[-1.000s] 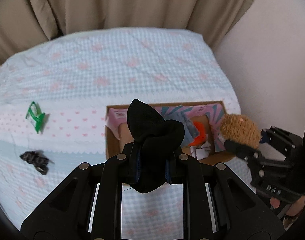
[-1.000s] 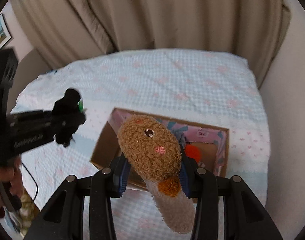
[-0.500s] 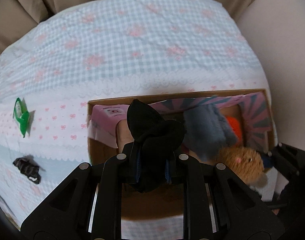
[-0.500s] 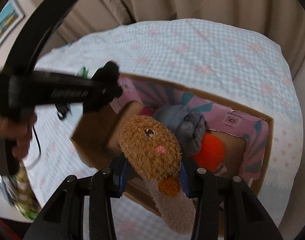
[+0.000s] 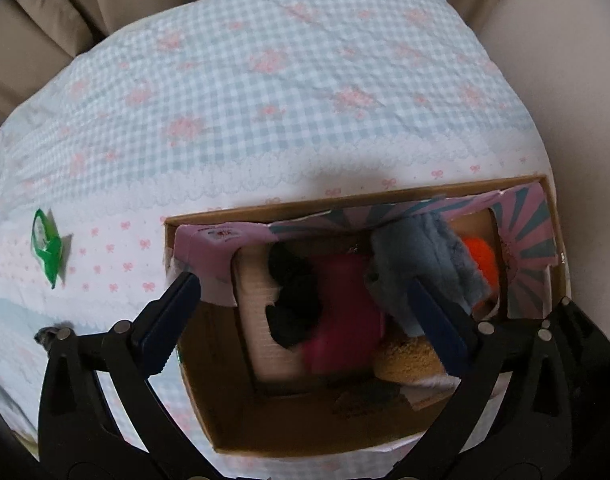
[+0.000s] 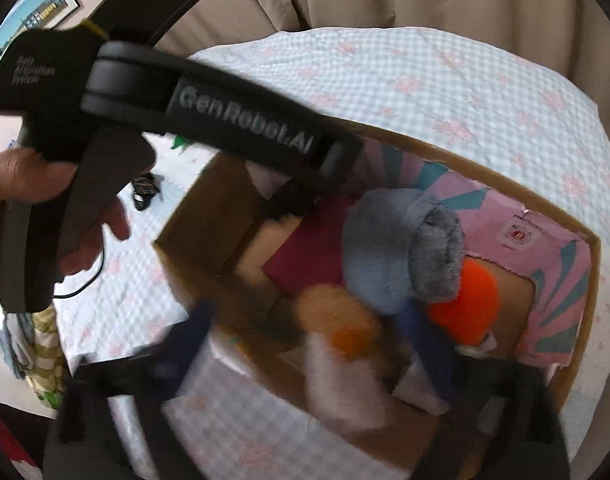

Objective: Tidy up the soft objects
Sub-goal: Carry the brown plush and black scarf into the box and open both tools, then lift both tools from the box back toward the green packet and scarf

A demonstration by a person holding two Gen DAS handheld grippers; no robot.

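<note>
Brown corrugated cardboard box (image 5: 385,436) on the gingham bedspread (image 5: 265,92) now holds both items: the black sock (image 5: 293,300) and the tan plush toy (image 6: 337,320) have dropped in. Left gripper (image 5: 305,312) and right gripper (image 6: 305,336) have just been opening; jaws stand spread and empty. Judged: this deposit is complete, while the green wrapper (image 5: 47,248) remains outside.

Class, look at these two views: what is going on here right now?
A person with a claw in each hand is putting soft things into a cardboard box on a bed. Both claws have just been opening and now hang wide over the box. The left claw has let go of a black sock, which lies inside. The right claw has released a brown plush toy beside a grey-blue plush. A green wrapper lies out on the bedspread.
</note>
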